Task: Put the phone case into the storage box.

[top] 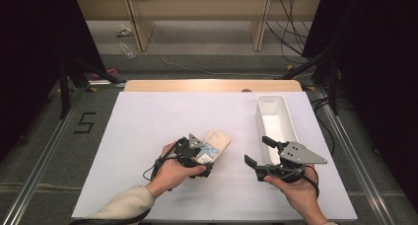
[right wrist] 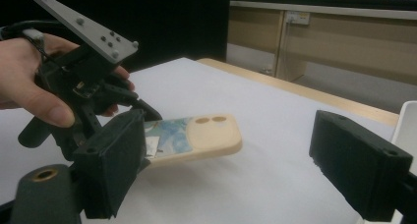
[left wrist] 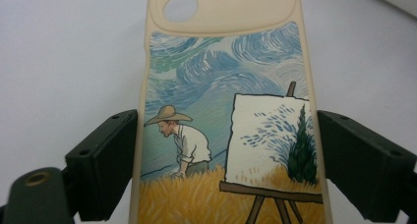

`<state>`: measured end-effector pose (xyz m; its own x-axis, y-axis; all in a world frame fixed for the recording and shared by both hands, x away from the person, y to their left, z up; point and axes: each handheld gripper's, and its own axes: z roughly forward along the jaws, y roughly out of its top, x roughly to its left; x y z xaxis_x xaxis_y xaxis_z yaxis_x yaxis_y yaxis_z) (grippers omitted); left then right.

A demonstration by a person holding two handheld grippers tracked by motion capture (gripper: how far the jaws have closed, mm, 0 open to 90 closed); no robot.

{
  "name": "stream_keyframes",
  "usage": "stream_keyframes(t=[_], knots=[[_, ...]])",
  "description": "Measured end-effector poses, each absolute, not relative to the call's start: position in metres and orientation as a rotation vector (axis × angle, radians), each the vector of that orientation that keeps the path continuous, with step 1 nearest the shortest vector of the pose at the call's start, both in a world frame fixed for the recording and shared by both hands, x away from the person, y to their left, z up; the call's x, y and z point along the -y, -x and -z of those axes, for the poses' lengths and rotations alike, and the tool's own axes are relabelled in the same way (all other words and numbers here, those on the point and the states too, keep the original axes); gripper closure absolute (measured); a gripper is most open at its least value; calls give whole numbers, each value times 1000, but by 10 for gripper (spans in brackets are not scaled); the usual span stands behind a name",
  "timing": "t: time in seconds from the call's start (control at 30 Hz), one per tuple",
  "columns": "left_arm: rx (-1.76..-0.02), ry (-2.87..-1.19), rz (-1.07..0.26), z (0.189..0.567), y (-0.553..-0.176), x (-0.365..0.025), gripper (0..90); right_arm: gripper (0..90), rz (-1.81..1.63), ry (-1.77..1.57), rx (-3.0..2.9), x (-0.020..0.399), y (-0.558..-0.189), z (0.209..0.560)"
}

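A beige phone case printed with a painter, an easel and a swirling blue sky is held just above the white table. My left gripper is shut on it. In the left gripper view the two black jaws press against the long edges of the case, and its camera cut-out points away from me. The right gripper view shows the case lifted off the table, sticking out level from the left gripper. My right gripper hovers to the right of it, open, with nothing between its jaws.
A long white bin stands on the right side of the white table sheet, just beyond the right gripper; its edge also shows in the right gripper view. The wooden table edge runs along the back.
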<state>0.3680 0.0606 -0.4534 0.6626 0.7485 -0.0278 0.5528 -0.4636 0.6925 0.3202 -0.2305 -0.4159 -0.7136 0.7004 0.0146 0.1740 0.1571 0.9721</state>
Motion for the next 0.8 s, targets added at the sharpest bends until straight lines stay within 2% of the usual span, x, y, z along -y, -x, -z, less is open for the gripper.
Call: stream_keyframes(t=[0.33, 0.8], knots=[[-947, -2142, -387, 444, -357, -71, 118, 107, -1595, -818, -2013, 214, -329, 412], [-892, -2115, -401, 438, -342, -80, 119, 81, -1593, -845, -2047, 180, -358, 408]])
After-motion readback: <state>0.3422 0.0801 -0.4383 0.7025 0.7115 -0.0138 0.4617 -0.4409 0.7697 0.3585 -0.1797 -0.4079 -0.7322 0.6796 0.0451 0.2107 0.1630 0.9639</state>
